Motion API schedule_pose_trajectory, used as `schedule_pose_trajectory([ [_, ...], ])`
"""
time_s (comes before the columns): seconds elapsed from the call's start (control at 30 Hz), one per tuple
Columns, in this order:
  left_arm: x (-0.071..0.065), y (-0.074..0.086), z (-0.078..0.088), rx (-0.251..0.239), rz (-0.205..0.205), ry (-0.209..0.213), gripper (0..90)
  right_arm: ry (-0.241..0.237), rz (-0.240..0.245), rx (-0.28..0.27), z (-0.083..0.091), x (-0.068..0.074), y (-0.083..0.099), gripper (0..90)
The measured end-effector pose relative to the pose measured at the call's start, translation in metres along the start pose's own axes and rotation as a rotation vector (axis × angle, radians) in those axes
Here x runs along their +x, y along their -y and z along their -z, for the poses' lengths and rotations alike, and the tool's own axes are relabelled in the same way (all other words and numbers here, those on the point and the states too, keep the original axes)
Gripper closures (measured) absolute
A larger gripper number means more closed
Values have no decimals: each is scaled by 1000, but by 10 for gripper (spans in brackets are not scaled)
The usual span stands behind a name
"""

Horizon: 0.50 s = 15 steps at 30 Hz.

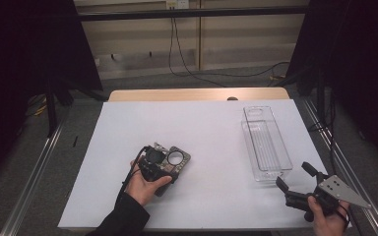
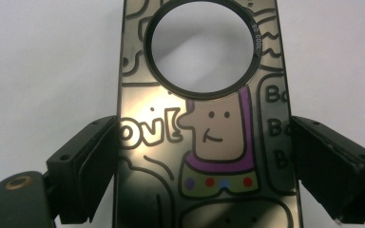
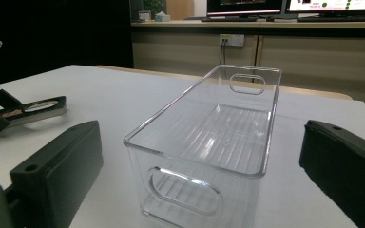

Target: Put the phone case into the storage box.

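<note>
While the left claw point(image 2: 204, 156) sits over a flat dark plate point(image 2: 204, 142) printed with cartoon drawings and pierced by a round hole, the work in hand looks like the pick-up of that plate. In the left gripper view its two jaws flank the plate's long edges, the left-hand jaw touching or nearly touching its edge and the other close beside its edge; whether the pads press firmly enough to hold, I cannot tell for sure, though the wide plate fills the gap between them. In the high view the plate point(image 1: 176, 160) lies on the white sheet of the table point(image 1: 211, 142), left of centre and near the person's side, under the left hand point(image 1: 145, 184).

The right claw point(image 1: 295, 179) waits at the near right corner with its jaws spread wide and nothing between them. In the right gripper view it faces the end of a clear plastic bin point(image 3: 209, 142), which stands upright and empty on the table, well apart from the plate.

My guess at the next move: squeeze firmly on the plate's edges, lift it level, and carry it across to the bin point(image 1: 266, 142), perhaps while the right claw steadies the bin's near wall. A smooth plate gripped by thin edges may slip or tilt.

Count: one plate, one bin, two claws, two hands.
</note>
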<state>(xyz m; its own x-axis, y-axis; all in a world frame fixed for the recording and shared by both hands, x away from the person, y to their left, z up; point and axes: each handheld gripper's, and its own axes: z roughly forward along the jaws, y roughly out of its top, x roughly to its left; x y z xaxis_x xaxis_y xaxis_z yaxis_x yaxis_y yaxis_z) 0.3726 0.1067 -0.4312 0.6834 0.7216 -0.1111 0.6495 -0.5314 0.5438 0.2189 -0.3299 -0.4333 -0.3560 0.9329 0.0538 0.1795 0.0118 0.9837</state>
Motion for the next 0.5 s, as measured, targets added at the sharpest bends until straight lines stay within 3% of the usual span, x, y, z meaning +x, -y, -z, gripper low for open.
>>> schedule_pose_trajectory([
  [0.23, -2, 0, 6, -79, -22, 50, 123, 0, 0, 0, 0, 0, 0, 0],
  [0.5, -5, 0, 16, -161, -69, 65, 123, 0, -3, -2, 0, 1, 0, 0],
])
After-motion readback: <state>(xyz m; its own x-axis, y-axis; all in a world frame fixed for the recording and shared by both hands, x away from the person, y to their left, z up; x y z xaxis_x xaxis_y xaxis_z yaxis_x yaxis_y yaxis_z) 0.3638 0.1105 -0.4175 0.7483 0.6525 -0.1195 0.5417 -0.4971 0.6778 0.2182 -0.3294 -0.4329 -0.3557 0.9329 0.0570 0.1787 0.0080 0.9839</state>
